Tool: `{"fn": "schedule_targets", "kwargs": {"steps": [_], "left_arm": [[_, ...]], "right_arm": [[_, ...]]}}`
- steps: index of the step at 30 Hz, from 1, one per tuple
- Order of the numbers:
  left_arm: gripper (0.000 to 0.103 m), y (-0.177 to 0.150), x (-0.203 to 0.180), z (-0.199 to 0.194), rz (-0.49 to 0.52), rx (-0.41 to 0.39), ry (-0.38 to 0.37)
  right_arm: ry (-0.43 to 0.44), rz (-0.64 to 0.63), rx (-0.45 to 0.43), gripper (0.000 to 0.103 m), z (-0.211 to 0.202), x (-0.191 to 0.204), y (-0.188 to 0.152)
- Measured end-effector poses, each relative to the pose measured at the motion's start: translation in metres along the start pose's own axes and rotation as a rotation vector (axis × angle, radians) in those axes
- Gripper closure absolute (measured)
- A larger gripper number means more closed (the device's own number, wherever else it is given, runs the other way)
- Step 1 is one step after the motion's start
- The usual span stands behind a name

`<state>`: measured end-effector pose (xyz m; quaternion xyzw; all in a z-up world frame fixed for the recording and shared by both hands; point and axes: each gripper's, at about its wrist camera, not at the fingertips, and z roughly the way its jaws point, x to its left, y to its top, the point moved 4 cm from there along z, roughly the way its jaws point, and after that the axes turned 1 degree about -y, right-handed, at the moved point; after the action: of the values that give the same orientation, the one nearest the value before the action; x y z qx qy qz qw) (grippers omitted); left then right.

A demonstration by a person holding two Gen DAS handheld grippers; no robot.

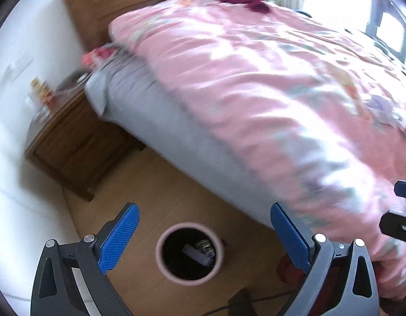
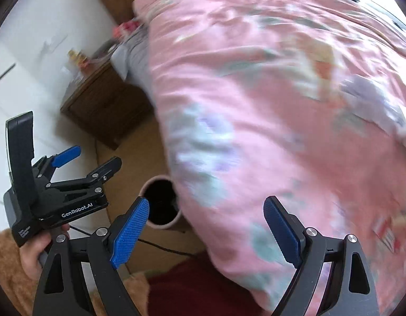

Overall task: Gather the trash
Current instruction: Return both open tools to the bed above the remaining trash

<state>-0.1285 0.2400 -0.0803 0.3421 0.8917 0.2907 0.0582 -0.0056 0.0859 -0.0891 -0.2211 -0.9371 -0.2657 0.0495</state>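
Observation:
A pink-rimmed round trash bin (image 1: 189, 254) stands on the wooden floor beside the bed, with a dark liner and a few pieces of trash (image 1: 200, 250) inside. My left gripper (image 1: 203, 234) hangs open and empty above it. In the right wrist view the bin (image 2: 160, 202) is partly hidden by the pink quilt. My right gripper (image 2: 205, 226) is open and empty over the quilt's edge. The left gripper (image 2: 84, 163) also shows there at the left, held in a hand, its jaws apart.
A bed with a pink floral quilt (image 1: 255, 79) and grey sheet (image 1: 155, 121) fills the right. A wooden nightstand (image 1: 74, 142) with small items stands by the white wall. A dark cable (image 2: 160, 247) runs over the floor. A brown fuzzy fabric (image 2: 8, 263) lies low left.

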Motion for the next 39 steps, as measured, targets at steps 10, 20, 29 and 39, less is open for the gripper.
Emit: {"fn": "schedule_targets", "kwargs": {"steps": [10, 20, 29, 39], "left_arm": [[0.003, 0.04, -0.128, -0.024, 0.232, -0.073, -0.127], [0.001, 0.045, -0.243, -0.043, 0.441, -0.105, -0.234], [0.001, 0.034, -0.305, -0.038, 0.541, -0.072, -0.295], [0.001, 0.021, -0.326, -0.024, 0.587, -0.024, -0.334]], "right_arm": [[-0.21, 0.262, -0.084, 0.015, -0.075, -0.113, -0.041], [-0.336, 0.421, -0.129, 0.015, -0.125, -0.193, -0.086], [-0.359, 0.497, -0.161, 0.015, -0.145, -0.23, -0.107], [-0.369, 0.499, -0.145, 0.015, -0.142, -0.239, -0.112]]}}
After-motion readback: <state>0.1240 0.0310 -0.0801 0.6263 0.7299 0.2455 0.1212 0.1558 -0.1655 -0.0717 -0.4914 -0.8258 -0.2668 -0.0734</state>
